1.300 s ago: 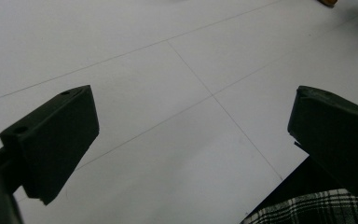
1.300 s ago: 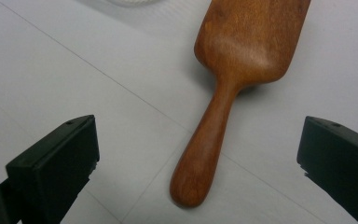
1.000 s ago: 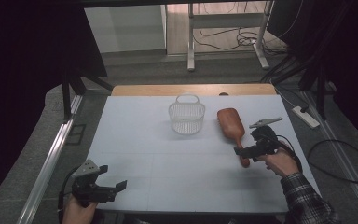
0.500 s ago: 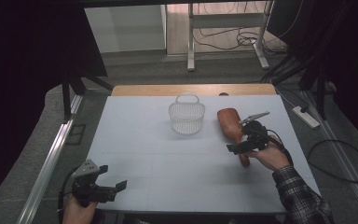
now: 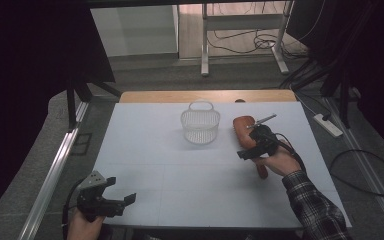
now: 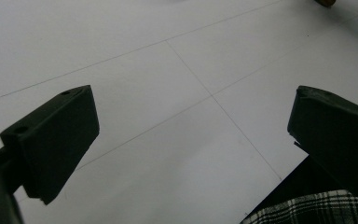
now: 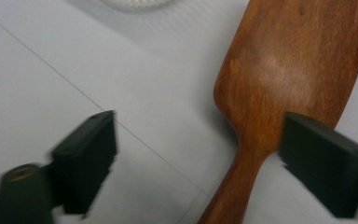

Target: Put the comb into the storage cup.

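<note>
Right gripper (image 5: 250,145) sits over the neck of the paddle (image 5: 247,137), jaws straddling it where blade narrows to handle. In the right gripper view the paddle (image 7: 279,93) runs up between the jaws, closer to the right-hand one, which overlaps its edge; the other is well clear with bare table (image 7: 37,84) under it. Jaws are fairly wide and have just been closing, paddle between them, pads not pressing yet, so no grip. The neck is probably the target because it's the thinnest part to pinch while the paddle lies flat. Basket (image 5: 200,125) stands just beyond and to the left of the jaws, rim visible at the top of the right gripper view, apart from the paddle, likely the drop target. Left gripper (image 5: 115,202) is parked at the near table edge, jaws wide, nothing between them, just mat (image 6: 177,93); kept out of the way. Versus a second ago: right gripper has slid from beside the handle end up and inward onto the neck; paddle, basket and left gripper unchanged.
</note>
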### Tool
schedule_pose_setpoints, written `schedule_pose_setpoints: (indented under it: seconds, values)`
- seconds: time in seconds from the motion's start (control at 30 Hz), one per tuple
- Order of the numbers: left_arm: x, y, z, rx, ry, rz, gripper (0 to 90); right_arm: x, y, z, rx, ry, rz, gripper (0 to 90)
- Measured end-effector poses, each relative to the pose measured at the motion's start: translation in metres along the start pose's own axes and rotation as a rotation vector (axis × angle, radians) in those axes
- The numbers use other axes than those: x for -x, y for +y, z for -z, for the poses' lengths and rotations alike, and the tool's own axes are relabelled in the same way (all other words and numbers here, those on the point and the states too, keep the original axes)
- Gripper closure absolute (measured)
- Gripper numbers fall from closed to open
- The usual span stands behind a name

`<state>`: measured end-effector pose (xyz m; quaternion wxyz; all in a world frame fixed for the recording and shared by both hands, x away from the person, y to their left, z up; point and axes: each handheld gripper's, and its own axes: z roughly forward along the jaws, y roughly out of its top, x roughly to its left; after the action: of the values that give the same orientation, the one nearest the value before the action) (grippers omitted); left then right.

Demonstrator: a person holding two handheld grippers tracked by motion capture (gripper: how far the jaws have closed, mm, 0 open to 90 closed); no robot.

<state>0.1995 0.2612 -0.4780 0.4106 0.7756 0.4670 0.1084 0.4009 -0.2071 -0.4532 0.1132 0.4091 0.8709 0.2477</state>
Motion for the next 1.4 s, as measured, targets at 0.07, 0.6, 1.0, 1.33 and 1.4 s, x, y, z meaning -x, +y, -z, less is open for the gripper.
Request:
schedule_pose_setpoints:
  seconds: [0.07,0.6,1.0,1.33,1.4]
  values:
    - [0.0,0.0,0.0,-0.001,-0.001,0.0,1.9,0.001,0.001,0.001,0.009,0.017,-0.002,33.7]
    - [0.0,0.0,0.0,-0.002,-0.004,0.001,2.0,0.007,0.006,0.004,0.021,0.036,0.029,89.6]
    - [-0.001,0.0,0.0,-0.003,-0.003,0.002,2.1,0.011,-0.011,-0.019,-0.028,0.051,0.021,89.6]
    - [-0.001,0.0,0.0,0.0,-0.007,0.0,2.2,0.009,-0.022,-0.032,-0.089,0.046,0.023,89.6]
    - [-0.001,0.0,0.0,0.0,-0.007,0.0,2.2,0.011,-0.025,-0.032,-0.099,0.039,0.019,89.6]
